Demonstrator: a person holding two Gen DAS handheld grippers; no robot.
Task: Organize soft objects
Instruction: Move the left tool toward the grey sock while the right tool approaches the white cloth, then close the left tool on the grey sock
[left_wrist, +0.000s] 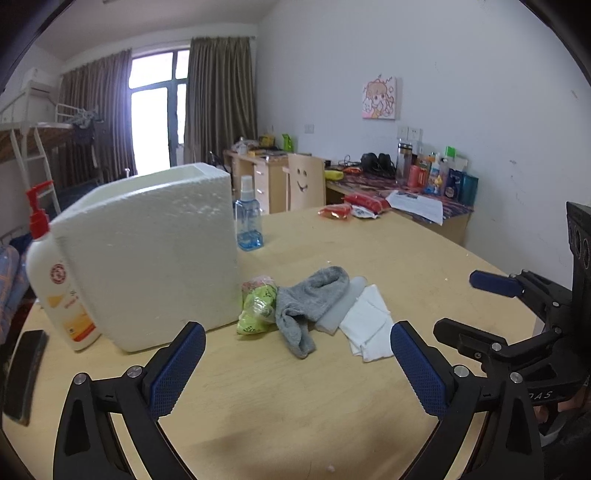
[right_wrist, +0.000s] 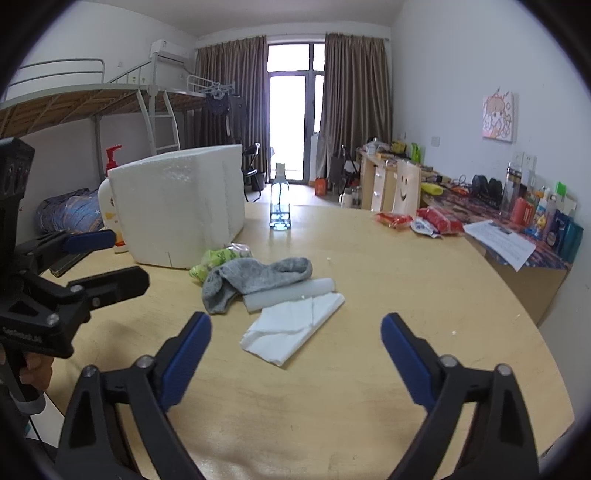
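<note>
Left wrist view
Left gripper (left_wrist: 297, 363): spread wide above the pale wooden round table (left_wrist: 295, 413); nothing is held between the blue pads.
Soft pile: found just ahead of the spread fingers, resting on the table.
Crumpled grey sock (left_wrist: 312, 301): seen at the pile's middle, draped over a translucent white silicone pad (left_wrist: 341, 310).
Folded white cloth (left_wrist: 369, 325): laid flat to the right, nearest the right-hand finger.
Lime-green patterned bundle (left_wrist: 256, 308): pressed against the tall white foam box (left_wrist: 147, 254), ahead to the left.

Right wrist view
Right gripper (right_wrist: 295, 354): spread wide, empty, above the table (right_wrist: 332, 406).
Folded white cloth (right_wrist: 291, 328): lies between and just beyond the fingertips, edges slightly lifted.
Grey sock (right_wrist: 255, 280): seen further ahead, leftward, overlapping the silicone pad (right_wrist: 288, 293).
Green bundle (right_wrist: 214, 260): partly hidden behind the sock, beside the foam box (right_wrist: 177, 206).
Left gripper (right_wrist: 107, 258): seen at the far left, open.
</note>
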